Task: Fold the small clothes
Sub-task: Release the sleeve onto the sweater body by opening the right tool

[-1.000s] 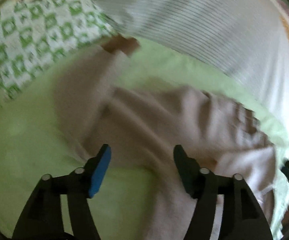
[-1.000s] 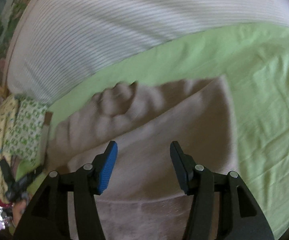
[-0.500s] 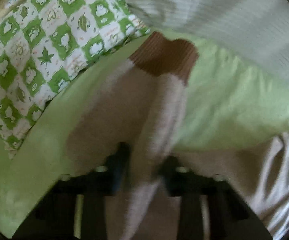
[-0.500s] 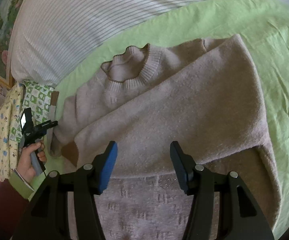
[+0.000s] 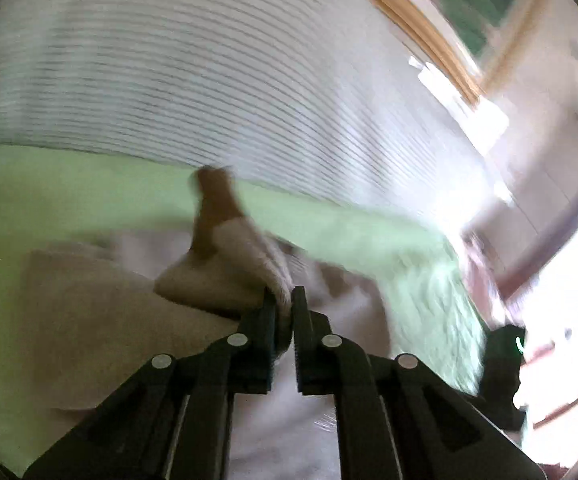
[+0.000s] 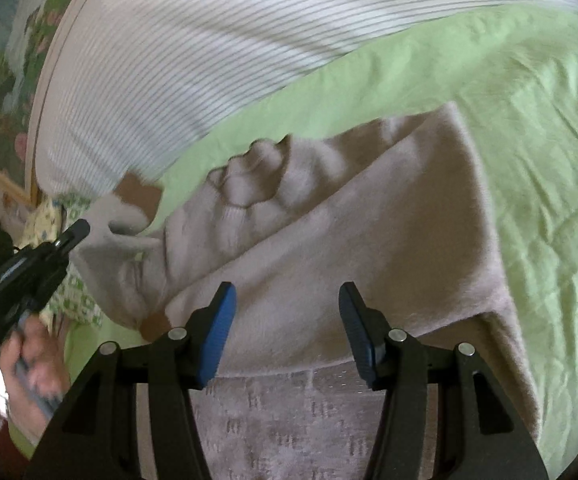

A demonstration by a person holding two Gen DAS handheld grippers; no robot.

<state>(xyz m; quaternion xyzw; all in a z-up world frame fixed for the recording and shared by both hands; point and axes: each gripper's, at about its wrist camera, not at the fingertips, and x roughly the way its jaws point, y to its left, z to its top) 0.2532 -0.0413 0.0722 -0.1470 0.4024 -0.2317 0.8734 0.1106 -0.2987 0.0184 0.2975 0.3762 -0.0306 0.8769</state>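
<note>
sleeve (image 5: 245, 264) of the beige sweater (image 6: 369, 248) on the green bed (image 6: 529, 128) sat pinched in the closed left claw (image 5: 283, 300), the half-open right claw (image 6: 285, 320) empty above the body, so a thin grip could slip and spoil the fold.

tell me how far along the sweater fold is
Done: one sleeve already lies folded across the sweater body on the green sheet. In hand: the left gripper is shut on the other sleeve, lifting it, brown cuff hanging free. The right gripper hovers open over the body. Left: laying that sleeve across, then folding the body.
</note>
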